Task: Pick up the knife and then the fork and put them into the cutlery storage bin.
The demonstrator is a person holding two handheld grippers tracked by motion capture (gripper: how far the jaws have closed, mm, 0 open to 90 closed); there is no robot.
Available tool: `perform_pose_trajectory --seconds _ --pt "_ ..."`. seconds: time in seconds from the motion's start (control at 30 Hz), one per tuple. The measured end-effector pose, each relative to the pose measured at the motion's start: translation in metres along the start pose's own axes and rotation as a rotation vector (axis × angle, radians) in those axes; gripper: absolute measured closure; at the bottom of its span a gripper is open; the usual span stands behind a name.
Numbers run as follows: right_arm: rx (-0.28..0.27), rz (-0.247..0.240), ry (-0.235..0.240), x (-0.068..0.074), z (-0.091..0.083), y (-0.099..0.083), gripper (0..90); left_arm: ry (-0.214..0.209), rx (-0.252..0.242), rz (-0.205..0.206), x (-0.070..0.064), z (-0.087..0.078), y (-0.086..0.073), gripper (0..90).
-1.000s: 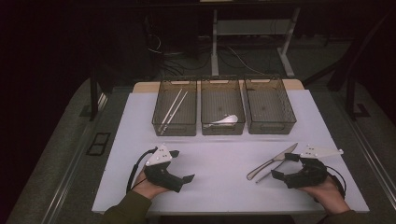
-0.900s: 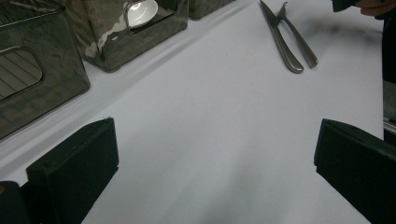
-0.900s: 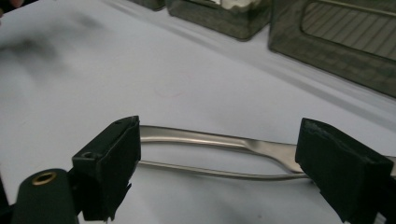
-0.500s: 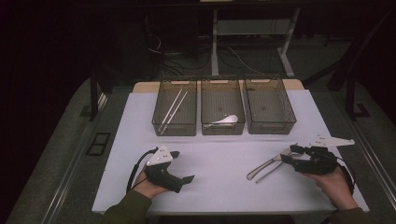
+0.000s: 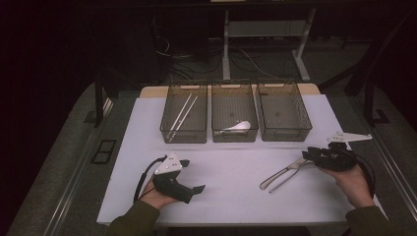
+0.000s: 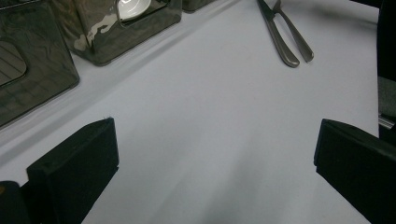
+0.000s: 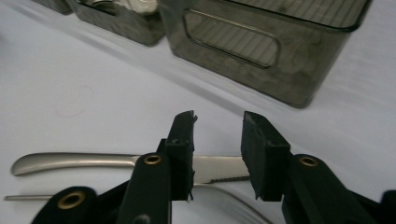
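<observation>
Right gripper [image 7: 217,140]: jaws standing apart, straddling the blade of the knife [image 7: 112,164], not yet clenching | knife and fork [image 5: 275,183] lying together on the white table [image 5: 236,196], near right, before the right bin [image 5: 284,110] | left gripper [image 5: 194,189]: released, resting near left, well apart from the cutlery.

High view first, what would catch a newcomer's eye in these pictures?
Three dark see-through bins stand in a row at the far side of the white table: the left bin holds chopsticks, the middle bin a white spoon, and the right bin looks empty. Near the front right, the right tool hangs open over a serrated knife lying beside another piece of cutlery. The left tool sits wide open at the front left.
</observation>
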State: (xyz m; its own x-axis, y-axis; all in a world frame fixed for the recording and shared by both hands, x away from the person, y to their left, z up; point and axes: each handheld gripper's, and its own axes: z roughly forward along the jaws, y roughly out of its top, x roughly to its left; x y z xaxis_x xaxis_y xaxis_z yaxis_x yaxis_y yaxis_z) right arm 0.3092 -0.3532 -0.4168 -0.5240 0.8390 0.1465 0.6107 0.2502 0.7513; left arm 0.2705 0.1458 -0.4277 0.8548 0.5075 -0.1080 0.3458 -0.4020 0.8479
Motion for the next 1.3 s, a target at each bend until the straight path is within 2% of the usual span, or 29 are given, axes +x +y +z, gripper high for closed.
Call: perform_pose_trajectory --seconds 0.17,0.37,0.47,0.67,0.87,1.07,1.3 --pt "0.033 0.005 -0.021 -0.011 0.004 0.001 73.8 -0.004 -0.001 -0.001 0.0 0.0 0.0 0.0" --pt "0.081 0.008 -0.03 -0.016 0.003 -0.003 85.7 -0.01 0.002 -0.001 -0.001 0.0 0.0 0.0" --pt "0.106 -0.001 -0.036 -0.02 0.003 -0.006 85.8 -0.012 0.0 -0.003 -0.002 -0.001 0.0 0.0" --pt "0.099 0.012 -0.027 -0.026 -0.005 -0.012 84.0 -0.018 0.003 -0.002 -0.001 0.0 0.0 0.0" --pt "0.122 0.014 -0.025 -0.03 -0.002 -0.014 86.1 -0.019 0.008 0.0 -0.001 0.0 0.0 0.0" --pt "0.151 0.016 -0.027 -0.032 0.001 -0.017 88.7 -0.022 0.01 0.0 -0.001 0.0 0.0 0.0" --pt "0.151 0.017 -0.016 -0.032 -0.001 -0.019 89.4 -0.031 0.014 -0.002 -0.001 0.001 0.0 0.0"
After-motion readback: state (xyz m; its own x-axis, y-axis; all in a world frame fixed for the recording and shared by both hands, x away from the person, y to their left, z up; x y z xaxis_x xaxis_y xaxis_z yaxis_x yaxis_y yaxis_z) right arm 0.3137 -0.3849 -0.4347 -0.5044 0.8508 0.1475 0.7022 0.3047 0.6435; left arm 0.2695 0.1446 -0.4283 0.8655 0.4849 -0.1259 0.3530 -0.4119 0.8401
